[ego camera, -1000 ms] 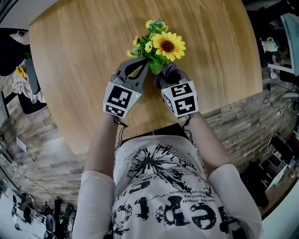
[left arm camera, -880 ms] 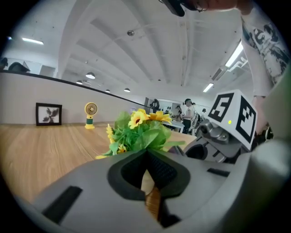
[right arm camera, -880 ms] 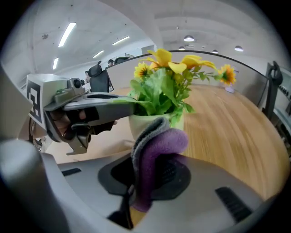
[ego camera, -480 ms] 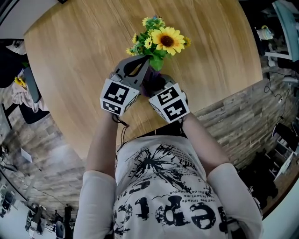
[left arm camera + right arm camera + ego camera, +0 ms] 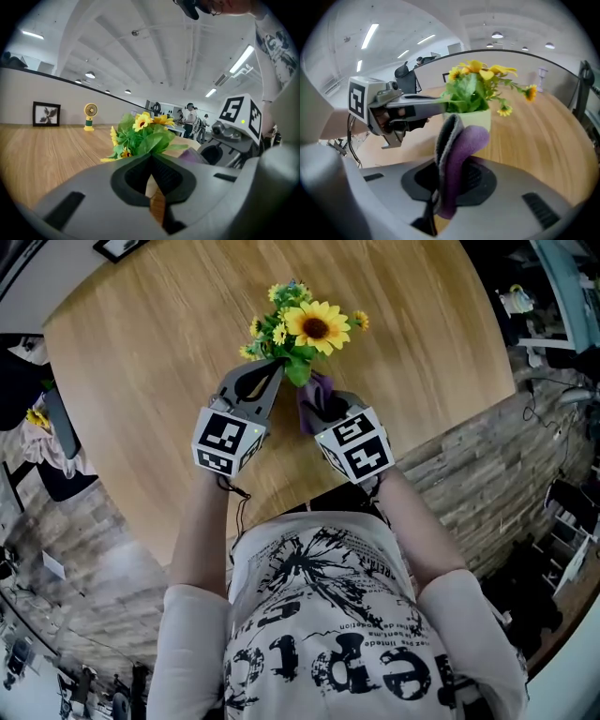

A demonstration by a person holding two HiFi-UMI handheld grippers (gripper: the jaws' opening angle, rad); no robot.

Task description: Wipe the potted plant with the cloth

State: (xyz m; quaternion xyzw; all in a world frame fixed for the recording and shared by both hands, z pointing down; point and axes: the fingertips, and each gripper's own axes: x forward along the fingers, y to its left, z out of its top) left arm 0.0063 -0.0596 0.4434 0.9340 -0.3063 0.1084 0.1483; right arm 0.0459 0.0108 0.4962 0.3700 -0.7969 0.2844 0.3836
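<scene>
A potted plant with a big sunflower (image 5: 315, 327) and green leaves stands near the table's front edge; its pale pot (image 5: 474, 117) shows in the right gripper view. My left gripper (image 5: 278, 365) is shut, its tips against the leaves at the pot's left side (image 5: 442, 102); I cannot tell if a leaf is pinched. My right gripper (image 5: 322, 405) is shut on a folded purple cloth (image 5: 457, 150), which sticks up just in front of the pot, on its right side in the head view. Both grippers sit close together before the plant.
The round wooden table (image 5: 141, 381) ends just behind the grippers, near the person's body (image 5: 319, 615). A framed picture (image 5: 46, 114) and a small yellow fan (image 5: 90, 116) stand at the table's far side. People stand in the room beyond.
The right gripper with the cloth swung left toward the left gripper, then back to the right beside the pot. The left gripper kept its place at the plant.
</scene>
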